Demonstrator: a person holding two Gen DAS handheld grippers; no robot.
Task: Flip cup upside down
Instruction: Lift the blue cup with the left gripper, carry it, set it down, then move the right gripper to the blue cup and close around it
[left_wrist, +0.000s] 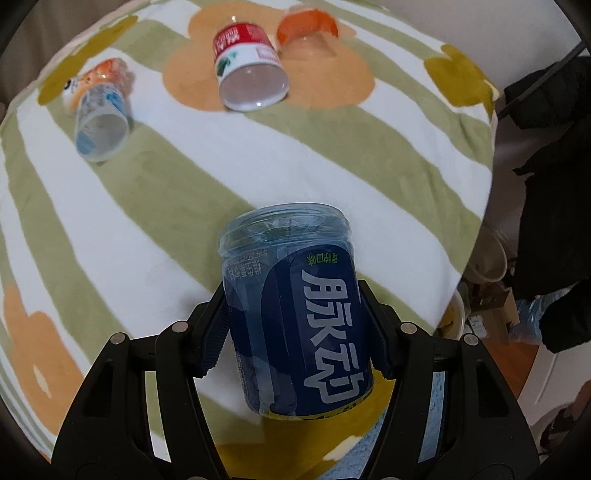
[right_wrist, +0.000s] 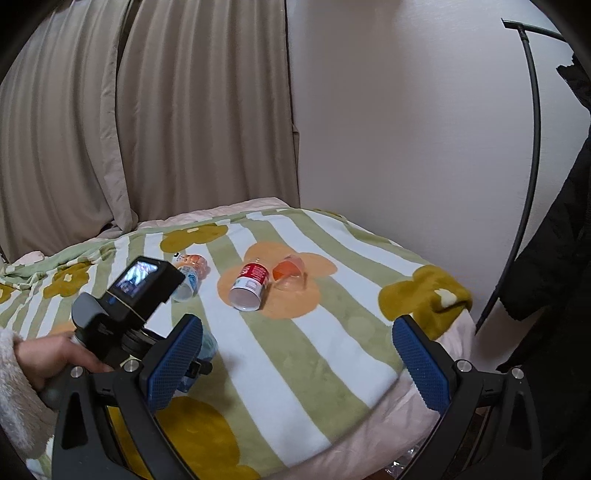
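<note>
Fingers of the left gripper (left_wrist: 299, 332) clamp a clear blue-labelled plastic cup (left_wrist: 295, 314) at lower centre, above the striped floral blanket (left_wrist: 332, 166). Right gripper (right_wrist: 299, 365) gapes wide, holding nothing. Red-and-white cup (left_wrist: 249, 66) lies upper centre.

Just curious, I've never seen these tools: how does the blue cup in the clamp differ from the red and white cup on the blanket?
The blue cup is gripped between the left gripper fingers, off the blanket; the red and white cup lies untouched on its side. The blue cup is see-through blue with a dark label; the red and white cup looks opaque. Both are empty, label-wrapped cups.
</note>
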